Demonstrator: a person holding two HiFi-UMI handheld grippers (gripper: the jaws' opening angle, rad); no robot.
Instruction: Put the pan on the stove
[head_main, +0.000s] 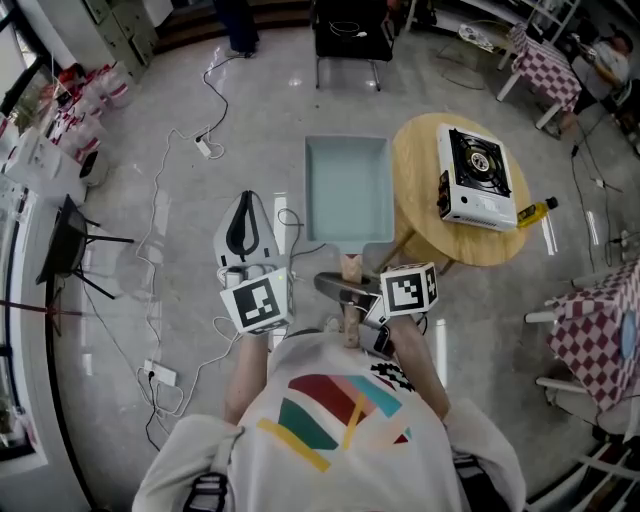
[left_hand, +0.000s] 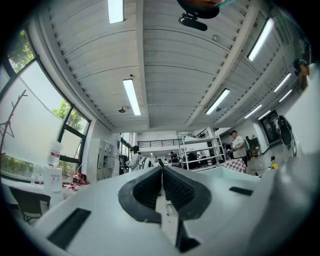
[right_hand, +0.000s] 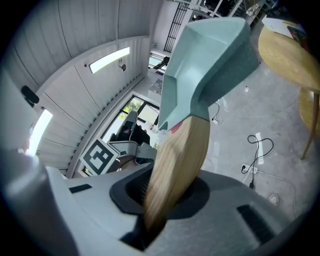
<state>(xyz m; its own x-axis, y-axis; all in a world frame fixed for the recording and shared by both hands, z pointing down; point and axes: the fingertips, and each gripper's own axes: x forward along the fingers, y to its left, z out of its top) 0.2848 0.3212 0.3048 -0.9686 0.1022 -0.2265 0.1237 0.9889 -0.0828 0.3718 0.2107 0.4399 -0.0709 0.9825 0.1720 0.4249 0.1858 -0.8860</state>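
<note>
The pan (head_main: 348, 190) is a pale teal rectangular one with a wooden handle (head_main: 350, 268), and it hangs over the floor just left of the round wooden table (head_main: 415, 205). My right gripper (head_main: 348, 296) is shut on that handle. In the right gripper view the handle (right_hand: 180, 155) runs up from between the jaws (right_hand: 161, 202) to the pan (right_hand: 210, 55). The white single-burner stove (head_main: 475, 178) sits on the table, right of the pan. My left gripper (head_main: 244, 205) is left of the pan, shut and holding nothing; in its own view it (left_hand: 161, 184) points up at the ceiling.
A yellow bottle (head_main: 535, 210) lies at the table's right edge beside the stove. Cables and a power strip (head_main: 203, 147) cross the floor at left. A black chair (head_main: 70, 245) stands far left, and checkered tables (head_main: 600, 340) stand at right.
</note>
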